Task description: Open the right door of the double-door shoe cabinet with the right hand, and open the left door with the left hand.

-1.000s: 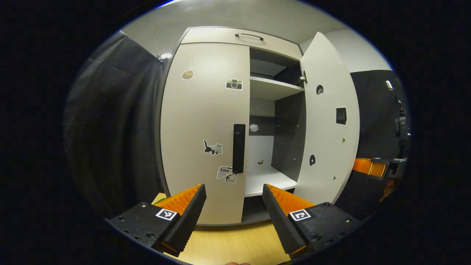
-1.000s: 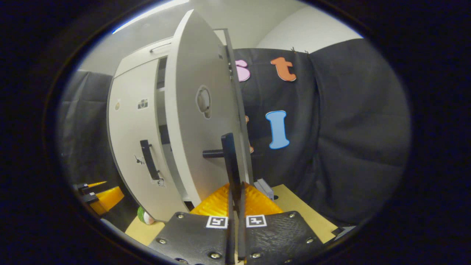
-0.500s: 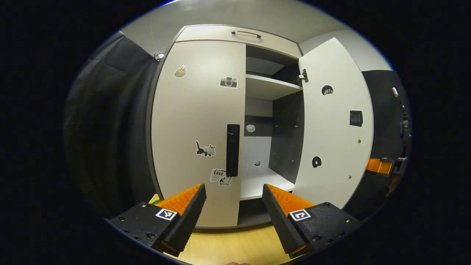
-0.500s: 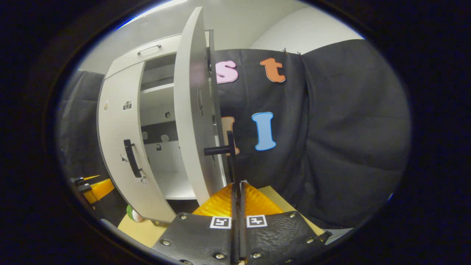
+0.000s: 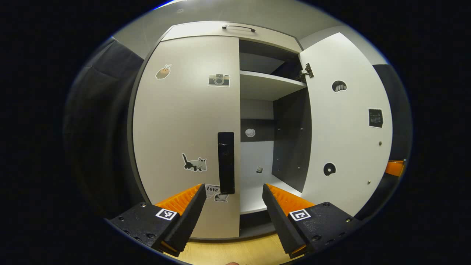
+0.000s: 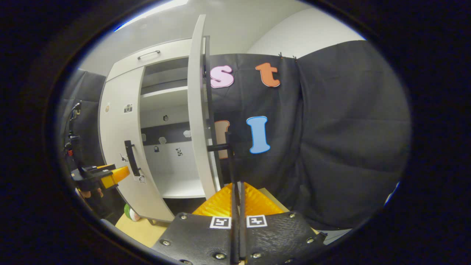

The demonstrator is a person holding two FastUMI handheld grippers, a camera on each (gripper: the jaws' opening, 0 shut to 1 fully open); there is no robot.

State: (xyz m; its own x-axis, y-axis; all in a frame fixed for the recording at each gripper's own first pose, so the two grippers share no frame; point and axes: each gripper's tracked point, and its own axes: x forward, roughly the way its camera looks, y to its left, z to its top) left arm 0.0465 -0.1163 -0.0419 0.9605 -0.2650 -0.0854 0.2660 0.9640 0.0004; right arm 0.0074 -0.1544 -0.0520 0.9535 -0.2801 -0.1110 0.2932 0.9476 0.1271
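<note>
1. dead ahead in the left gripper view stands the tall pale double-door shoe cabinet (image 5: 235, 35); its sticker-dotted closed left door (image 5: 184, 121) fills ten o'clock, its white right door (image 5: 346, 125) swung wide at two o'clock.
2. in the right gripper view that right door (image 6: 197, 121) is edge-on at twelve o'clock, its thin black bar handle (image 6: 229, 154) running upright into the right gripper (image 6: 237, 206), whose fingers are closed tight on it.
3. the flat black upright handle (image 5: 226, 162) of the left door sits at twelve o'clock, just above the left gripper (image 5: 232, 200), long axis vertical.
4. the left gripper's fingers stand apart, holding nothing; i judge it the nearer tool, needing only to advance and straddle the handle.
</note>
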